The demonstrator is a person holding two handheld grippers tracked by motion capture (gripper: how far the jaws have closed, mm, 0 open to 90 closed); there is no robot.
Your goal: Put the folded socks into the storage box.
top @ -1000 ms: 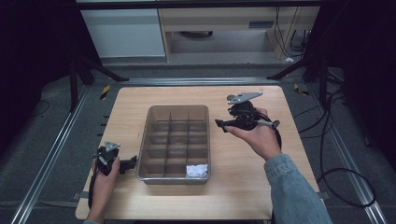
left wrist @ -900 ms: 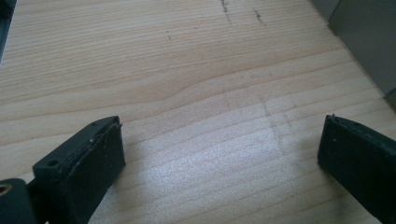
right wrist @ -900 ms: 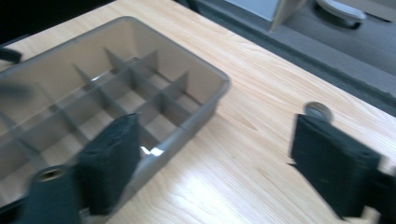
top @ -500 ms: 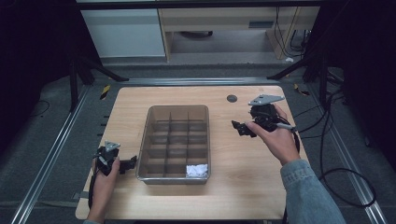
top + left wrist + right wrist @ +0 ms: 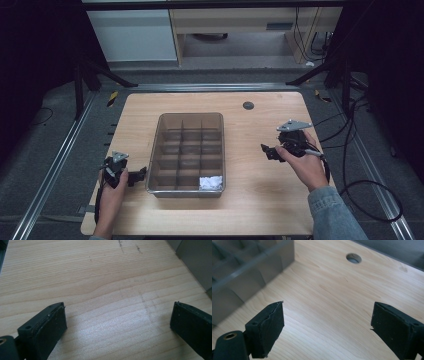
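Centrally on the wooden table (image 5: 260, 200) stands a grey divided tray (image 5: 187, 150), its long side running away from the person. One small white crumpled thing (image 5: 210, 183) lies in the tray's near right compartment — what it is I cannot tell.

At the left, the left gripper (image 5: 134, 177) rests low by the tray's near left corner, just beside its wall. Its jaws stand wide apart, with bare wood between them.

At the right, the right gripper (image 5: 267, 151) is held well apart from the tray, pointing toward it. Its jaws are also spread wide and grasp nothing. A round hole (image 5: 248, 105) sits in the far tabletop.
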